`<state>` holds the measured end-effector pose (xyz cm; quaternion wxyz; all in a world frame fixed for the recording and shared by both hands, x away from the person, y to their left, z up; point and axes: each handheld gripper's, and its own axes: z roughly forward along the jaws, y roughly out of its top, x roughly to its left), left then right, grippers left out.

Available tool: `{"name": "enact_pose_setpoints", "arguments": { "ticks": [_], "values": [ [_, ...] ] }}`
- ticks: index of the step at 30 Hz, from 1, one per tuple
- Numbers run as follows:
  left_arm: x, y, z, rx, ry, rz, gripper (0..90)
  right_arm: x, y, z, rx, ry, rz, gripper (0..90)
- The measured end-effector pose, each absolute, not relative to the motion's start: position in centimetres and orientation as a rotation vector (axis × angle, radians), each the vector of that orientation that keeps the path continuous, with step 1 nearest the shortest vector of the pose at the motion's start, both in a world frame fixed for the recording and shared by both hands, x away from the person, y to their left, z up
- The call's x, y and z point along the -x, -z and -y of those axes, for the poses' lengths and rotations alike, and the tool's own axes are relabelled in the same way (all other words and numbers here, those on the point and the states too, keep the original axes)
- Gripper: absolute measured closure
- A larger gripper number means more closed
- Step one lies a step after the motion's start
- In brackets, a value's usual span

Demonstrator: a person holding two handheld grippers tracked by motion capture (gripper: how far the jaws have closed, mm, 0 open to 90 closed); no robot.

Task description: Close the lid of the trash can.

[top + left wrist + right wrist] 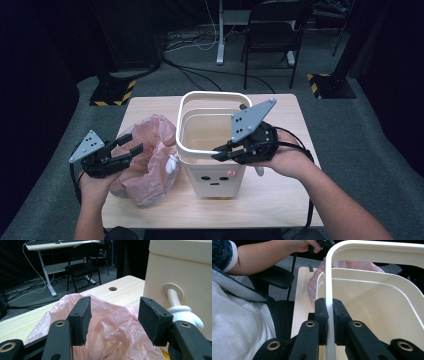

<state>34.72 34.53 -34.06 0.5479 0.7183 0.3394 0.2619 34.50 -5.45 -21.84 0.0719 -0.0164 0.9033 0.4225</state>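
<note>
High view: right tongs [218, 151] clamp the cream bin's loop handle [186, 102], mid-counter [280, 195]. Left tongs [129, 146] gape empty above the pink plastic bag [150, 170], probably not touching.

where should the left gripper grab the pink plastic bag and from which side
Grip the raised crumpled fold at the top of the pink plastic bag, coming from the near left side, where the left gripper hovers open. The film bunches upward there, thin enough to pinch. The bin blocks the bag's right side.
</note>
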Motion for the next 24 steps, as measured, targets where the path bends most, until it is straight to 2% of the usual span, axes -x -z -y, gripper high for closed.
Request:
{"name": "enact_pose_setpoints", "arguments": {
  "ticks": [24],
  "values": [
    [-34.67,34.01,-34.62,-1.697,-0.622,-0.805,43.7,-33.84,21.83,4.74,0.101,-1.204,-2.761,84.2]
  ]
}}
